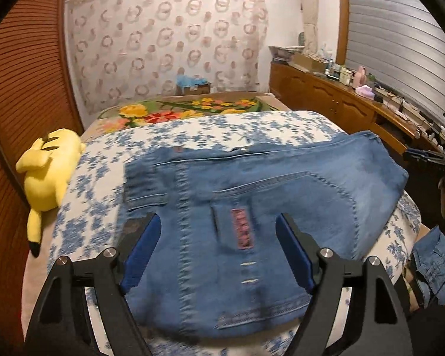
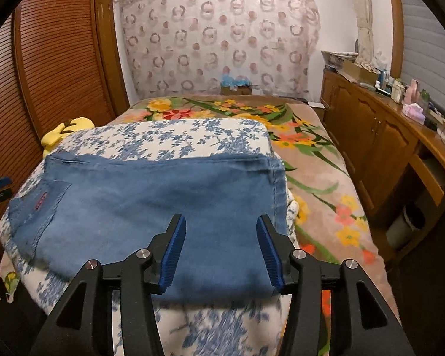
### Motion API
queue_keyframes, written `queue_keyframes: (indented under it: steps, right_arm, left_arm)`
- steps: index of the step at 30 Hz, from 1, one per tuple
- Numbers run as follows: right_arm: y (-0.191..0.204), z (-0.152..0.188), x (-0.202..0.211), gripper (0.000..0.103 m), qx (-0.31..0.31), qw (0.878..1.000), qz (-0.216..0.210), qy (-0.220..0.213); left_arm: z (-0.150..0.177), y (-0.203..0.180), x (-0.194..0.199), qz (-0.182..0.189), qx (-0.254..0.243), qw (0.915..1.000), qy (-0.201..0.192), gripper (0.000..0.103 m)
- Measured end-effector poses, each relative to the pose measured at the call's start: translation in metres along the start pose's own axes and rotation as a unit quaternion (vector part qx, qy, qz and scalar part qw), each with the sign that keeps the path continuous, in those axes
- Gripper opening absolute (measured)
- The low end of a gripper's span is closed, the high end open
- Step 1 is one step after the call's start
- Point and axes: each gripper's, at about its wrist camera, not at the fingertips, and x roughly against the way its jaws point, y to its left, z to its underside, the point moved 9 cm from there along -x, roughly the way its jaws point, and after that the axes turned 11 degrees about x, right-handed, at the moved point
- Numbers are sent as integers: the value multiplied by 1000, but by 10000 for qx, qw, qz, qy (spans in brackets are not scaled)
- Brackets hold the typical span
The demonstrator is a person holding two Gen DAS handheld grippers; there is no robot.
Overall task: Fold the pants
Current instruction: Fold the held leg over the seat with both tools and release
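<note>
Both grippers [image 1: 218, 231] [image 2: 221, 238] agape, empty, over folded, faded blue jeans [image 2: 151, 201].

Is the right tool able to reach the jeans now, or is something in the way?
Probably yes. The right tool is open just above the folded jeans, which lie bare on the blue-flowered cover; nothing sits between them.

I'm in a bedroom at home: a bed [image 2: 317, 160] under a flowered blanket, a yellow plush toy [image 1: 49, 175] at its edge, a ring-patterned curtain [image 2: 219, 38] on the far wall, slatted wooden wardrobe doors [image 2: 53, 59], and a cluttered wooden sideboard [image 2: 379, 136].
</note>
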Motion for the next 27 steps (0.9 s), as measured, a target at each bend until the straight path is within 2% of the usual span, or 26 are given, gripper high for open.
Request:
queue_keyframes:
  steps: [13,27]
  right_arm:
    - [-9,30,5,54,-347,9992,166,88]
    - [-19,45,0,54,-768,9962,254,314]
  left_arm:
    - [7,-45,-17,208,-219,9994,166,80]
    - [34,-60,-36,285,-281,9978,519,80]
